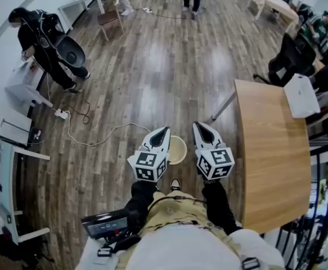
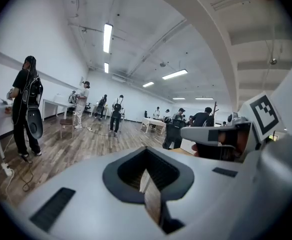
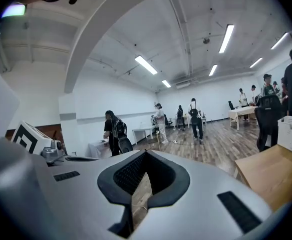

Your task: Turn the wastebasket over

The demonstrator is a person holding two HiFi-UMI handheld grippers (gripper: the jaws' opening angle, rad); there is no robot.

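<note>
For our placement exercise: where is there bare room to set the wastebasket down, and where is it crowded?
Bare: the brown plank floor between the white power strip and the light wooden table; also that table's near half. Crowded: the white desks at left, and the table's far end under a flat white item.

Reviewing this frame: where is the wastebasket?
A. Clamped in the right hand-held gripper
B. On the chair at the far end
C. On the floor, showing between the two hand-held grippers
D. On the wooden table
C: in the head view the wastebasket stands on the wood floor, showing between the left hand-held gripper and the right hand-held gripper, and both gripper views show the jaws shut on nothing.
</note>
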